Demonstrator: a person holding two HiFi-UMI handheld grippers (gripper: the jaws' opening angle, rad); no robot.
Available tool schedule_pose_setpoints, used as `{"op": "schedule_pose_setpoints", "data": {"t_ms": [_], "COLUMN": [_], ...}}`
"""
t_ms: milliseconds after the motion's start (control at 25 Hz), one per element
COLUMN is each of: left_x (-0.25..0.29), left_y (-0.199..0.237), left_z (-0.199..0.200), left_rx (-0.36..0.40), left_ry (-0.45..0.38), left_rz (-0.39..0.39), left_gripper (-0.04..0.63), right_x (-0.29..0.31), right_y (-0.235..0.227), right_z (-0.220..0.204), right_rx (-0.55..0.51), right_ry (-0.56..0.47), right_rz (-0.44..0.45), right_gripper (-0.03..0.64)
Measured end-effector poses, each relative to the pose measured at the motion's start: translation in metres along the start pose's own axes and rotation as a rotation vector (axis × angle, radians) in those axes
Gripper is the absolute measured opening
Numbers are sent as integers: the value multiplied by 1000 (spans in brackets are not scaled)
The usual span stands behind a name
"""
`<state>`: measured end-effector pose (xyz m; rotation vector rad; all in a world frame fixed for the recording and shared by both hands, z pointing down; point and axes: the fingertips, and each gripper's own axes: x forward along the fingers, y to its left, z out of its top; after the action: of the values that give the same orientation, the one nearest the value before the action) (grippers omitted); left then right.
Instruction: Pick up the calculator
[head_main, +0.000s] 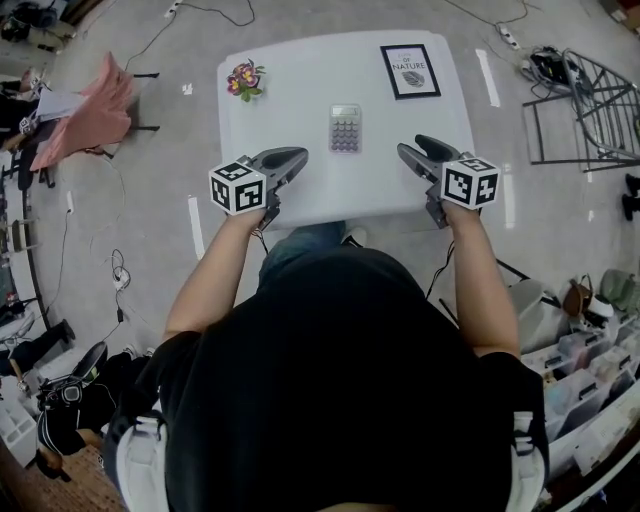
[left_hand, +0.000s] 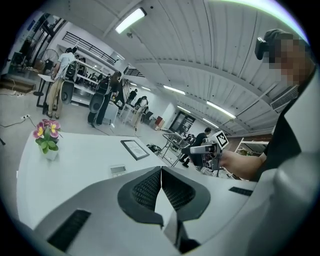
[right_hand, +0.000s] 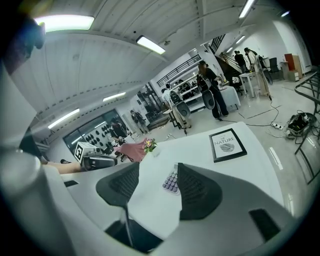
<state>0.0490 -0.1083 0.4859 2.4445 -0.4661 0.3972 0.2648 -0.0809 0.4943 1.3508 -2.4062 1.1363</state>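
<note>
1. The calculator (head_main: 345, 128) is lying flat on the white table (head_main: 300, 90), keys up. It is sitting ahead of both grippers and roughly midway between them, and neither is touching it.
2. From the right gripper (head_main: 412, 150) it is lying forward and off to that gripper's left, near but clearly apart. In the right gripper view I am seeing it through the gap between the jaws, beyond the tips and closer to the right-hand jaw.
3. The right gripper's jaws are standing apart, with only bare tabletop between them.
4. The left gripper (head_main: 292, 157) is hovering over the near table edge with the calculator forward and to its right. Its jaws are meeting at the tips and clamping nothing.
5. Step in hand, as I am judging it: the approach. The pickup is not yet begun, and the right gripper looks the likelier one since it is already spread.
6. The next move is calling for a reach forward and left, dropping low to the table. The jaws should be straddling the calculator's narrow sides before closing.
7. Further out, a flower pot (head_main: 245, 78) is sitting past the left gripper and a framed print (head_main: 409, 70) past the right. Both are well clear of the reach.
</note>
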Motion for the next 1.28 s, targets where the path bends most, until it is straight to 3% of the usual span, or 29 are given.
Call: {"op": "schedule_pose_setpoints", "data": {"t_ms": [760,1280], "left_x": [32,55], "left_y": [72,93], "left_z": [-8,-51], "left_rx": [-91,-180], "left_ry": [17,102], "left_rz": [-25,-52], "left_gripper": [20,20], "right_x": [95,167], "right_y": [-35,-91], "right_z": [35,6], "right_rx": [-21,51], "right_ry": [123,217], "right_rz": [-2,4], "right_gripper": [245,232]}}
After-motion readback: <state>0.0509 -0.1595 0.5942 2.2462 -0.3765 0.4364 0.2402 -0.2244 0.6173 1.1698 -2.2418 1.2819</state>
